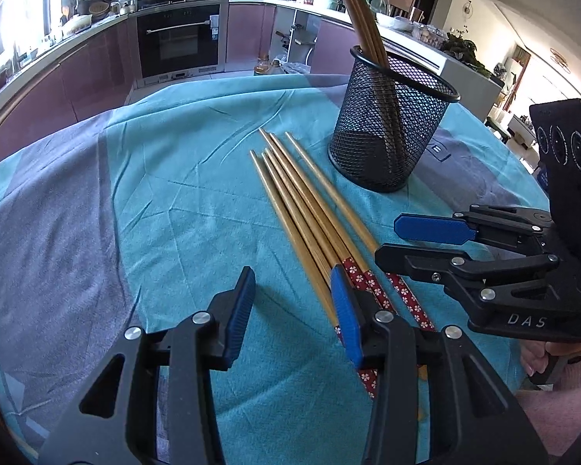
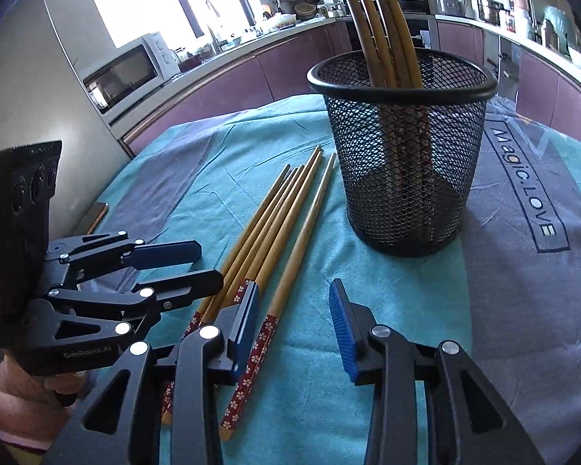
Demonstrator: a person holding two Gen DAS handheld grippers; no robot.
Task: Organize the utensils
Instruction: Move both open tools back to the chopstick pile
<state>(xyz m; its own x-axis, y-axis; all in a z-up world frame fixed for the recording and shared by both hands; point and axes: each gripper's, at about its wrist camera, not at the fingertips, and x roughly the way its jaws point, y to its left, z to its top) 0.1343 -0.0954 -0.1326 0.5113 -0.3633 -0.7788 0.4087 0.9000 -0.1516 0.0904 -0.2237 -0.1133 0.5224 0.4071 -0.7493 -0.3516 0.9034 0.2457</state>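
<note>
Left wrist: I count three chopsticks (image 1: 368,35) in the holder (image 1: 391,128), five loose chopsticks (image 1: 306,209) left mid-table (image 1: 155,201). Left gripper (image 1: 294,310) and right gripper (image 2: 294,321) both part-open, empty.

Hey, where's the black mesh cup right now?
The black mesh cup stands upright on the teal cloth, right of the loose chopsticks in the right wrist view, with several chopsticks already inside.

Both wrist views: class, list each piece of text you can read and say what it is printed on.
"Magic.LOVE": on the grey panel of the tablecloth.
"GenRobot.AI": on the left gripper body, right wrist view.
"DAS": on the right gripper body, left wrist view.
Small label on the left gripper's side and the oven sticker: too small to read.
</note>
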